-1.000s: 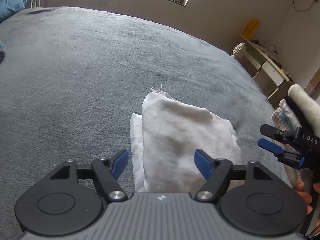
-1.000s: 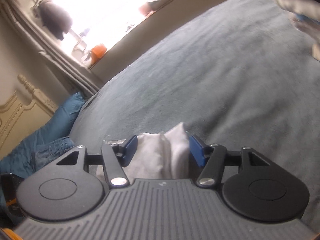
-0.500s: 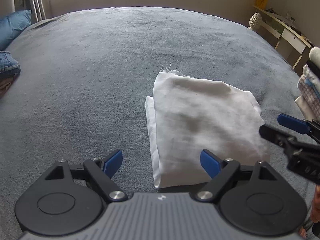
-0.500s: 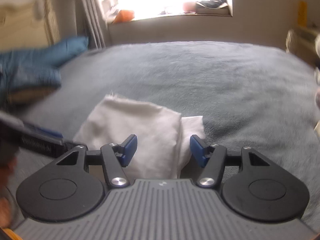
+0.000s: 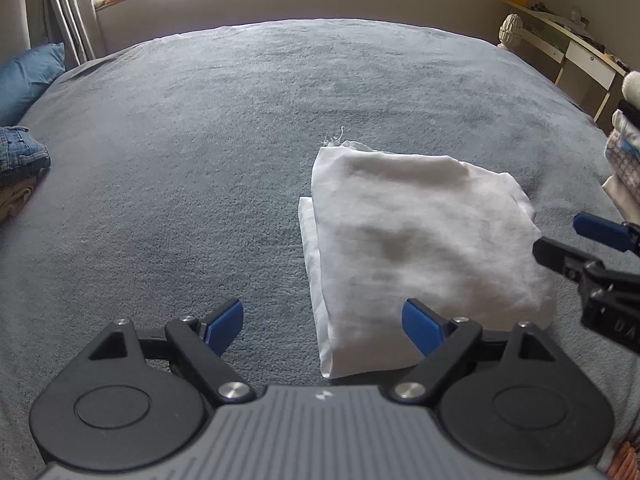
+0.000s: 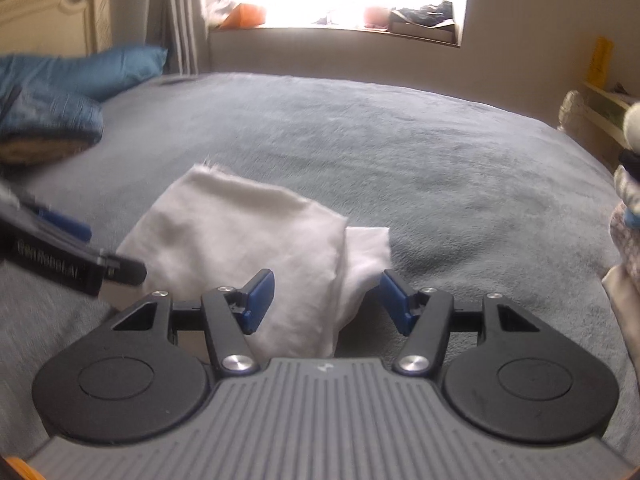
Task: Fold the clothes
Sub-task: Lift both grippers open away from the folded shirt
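Observation:
A folded white cloth point(image 5: 416, 240) lies flat on the grey bed cover point(image 5: 200, 140), with a lower layer showing along its left side. My left gripper point(image 5: 323, 322) hovers open just short of the cloth's near edge, nothing between its blue pads. In the right wrist view the same white cloth point(image 6: 248, 236) lies ahead, one corner flap reaching right. My right gripper point(image 6: 328, 300) stands open over its near right corner, the cloth loose between the pads. The right gripper point(image 5: 576, 240) also enters the left wrist view at the cloth's right edge; the left gripper point(image 6: 100, 252) appears at the left of the right wrist view.
A stack of folded clothes point(image 5: 624, 152) stands at the bed's right edge. Blue pillows point(image 6: 80, 76) and folded jeans point(image 5: 20, 152) lie at the left. A white desk point(image 5: 576, 56) lines the right wall, a window sill point(image 6: 340, 24) the far wall.
Both grippers have drawn back from the cloth and swung to face the window. The cloth now lies flat and released, further ahead in both views.

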`<state>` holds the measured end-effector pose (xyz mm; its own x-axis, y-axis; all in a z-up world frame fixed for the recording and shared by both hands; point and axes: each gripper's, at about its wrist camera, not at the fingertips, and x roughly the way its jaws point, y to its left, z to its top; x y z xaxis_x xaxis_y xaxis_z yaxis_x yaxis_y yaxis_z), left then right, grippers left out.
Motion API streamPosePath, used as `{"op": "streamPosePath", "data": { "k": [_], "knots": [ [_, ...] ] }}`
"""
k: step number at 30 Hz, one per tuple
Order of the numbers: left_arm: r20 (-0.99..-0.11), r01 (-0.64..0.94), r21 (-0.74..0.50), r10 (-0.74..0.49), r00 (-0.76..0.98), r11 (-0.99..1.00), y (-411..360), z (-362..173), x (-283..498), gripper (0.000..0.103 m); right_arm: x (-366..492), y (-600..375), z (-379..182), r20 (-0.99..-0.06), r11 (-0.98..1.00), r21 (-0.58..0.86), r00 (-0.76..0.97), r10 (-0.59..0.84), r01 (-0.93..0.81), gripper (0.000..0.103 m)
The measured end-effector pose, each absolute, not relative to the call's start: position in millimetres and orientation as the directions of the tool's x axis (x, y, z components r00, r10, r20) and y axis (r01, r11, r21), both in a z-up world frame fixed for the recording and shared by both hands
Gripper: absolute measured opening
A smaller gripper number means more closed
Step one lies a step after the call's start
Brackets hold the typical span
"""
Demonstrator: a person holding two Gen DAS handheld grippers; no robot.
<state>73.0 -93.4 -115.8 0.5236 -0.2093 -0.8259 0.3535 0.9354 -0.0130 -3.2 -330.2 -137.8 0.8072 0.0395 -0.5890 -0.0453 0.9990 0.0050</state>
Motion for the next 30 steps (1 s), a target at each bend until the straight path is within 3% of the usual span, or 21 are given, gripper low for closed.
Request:
{"op": "streamPosePath", "data": {
  "k": [13,23,26,30],
  "knots": [
    [-0.817,0.358,0.028,-0.185,0.546,0.933,-96,-116,71,0.09,-2,-345,-142,-0.604,0.998,0.068,0.797,0.031,0.012,0.058],
    [-0.812,0.349,-0.014,-0.214,0.542,0.937,-90,-116,72,0.09,-2,-350,-143,-0.608,0.995,0.099,0.793,0.038,0.028,0.058],
    [-0.785,0.339,-0.069,-0.261,0.562,0.938,-79,-111,73,0.09,-1,-361,-142,-0.603,0.985,0.163,0.796,0.059,0.051,0.058],
    [-0.737,0.312,-0.2,-0.352,0.576,0.929,-60,-105,82,0.093,11,-387,-160,-0.627,0.926,0.368,0.758,0.181,0.082,0.062]
  ]
}}
